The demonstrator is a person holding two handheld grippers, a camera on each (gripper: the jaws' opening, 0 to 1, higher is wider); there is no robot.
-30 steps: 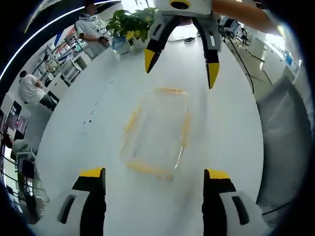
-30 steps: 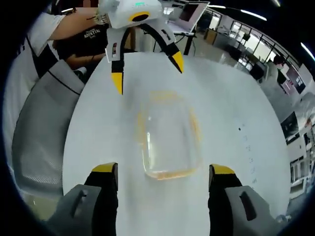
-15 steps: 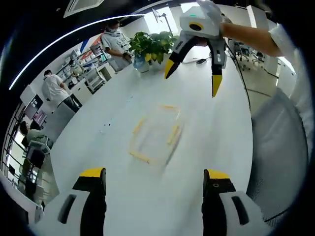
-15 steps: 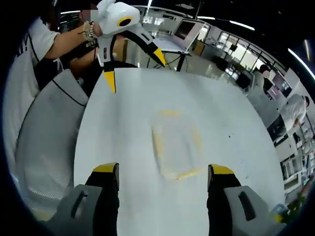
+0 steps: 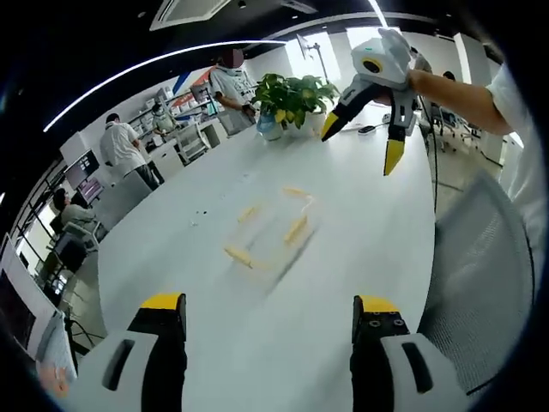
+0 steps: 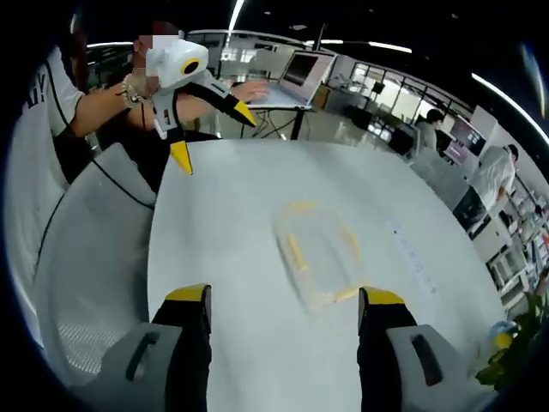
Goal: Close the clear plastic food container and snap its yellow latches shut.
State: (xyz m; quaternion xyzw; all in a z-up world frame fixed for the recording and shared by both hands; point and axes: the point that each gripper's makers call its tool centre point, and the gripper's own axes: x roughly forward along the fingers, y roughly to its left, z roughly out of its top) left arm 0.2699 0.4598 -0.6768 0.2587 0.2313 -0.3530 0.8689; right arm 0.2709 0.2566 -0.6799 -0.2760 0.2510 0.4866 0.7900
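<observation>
Both grippers have drawn back and up from the container over the last second: it looked large and close between the jaws then, and now sits small, well out on the table, with the room opening up around it. Much of that is the cameras moving with the hands; the container itself seems to rest where it was.

The white table (image 5: 360,249) carries only the clear plastic food container (image 5: 270,232) near its middle, with a potted plant (image 5: 287,96) at the far end and a grey mesh chair (image 5: 476,275) at the near edge. In the right gripper view the container (image 6: 316,254) lies flat with its lid on, and the yellow latches (image 6: 296,251) read as short strips lying along the sides; motion blur keeps me from telling whether each is fully pressed down.

The left gripper (image 5: 266,313) hangs well above and short of the container, jaws spread wide and holding nothing. The right gripper (image 6: 283,305) hangs likewise, jaws wide and empty; it also shows in the left gripper view (image 5: 367,142), raised high over the far side of the table, prongs apart.

My judgement: backing off with both tools empty suggests the closing is done or nearly so, and the latches would want a closer look to confirm.
</observation>
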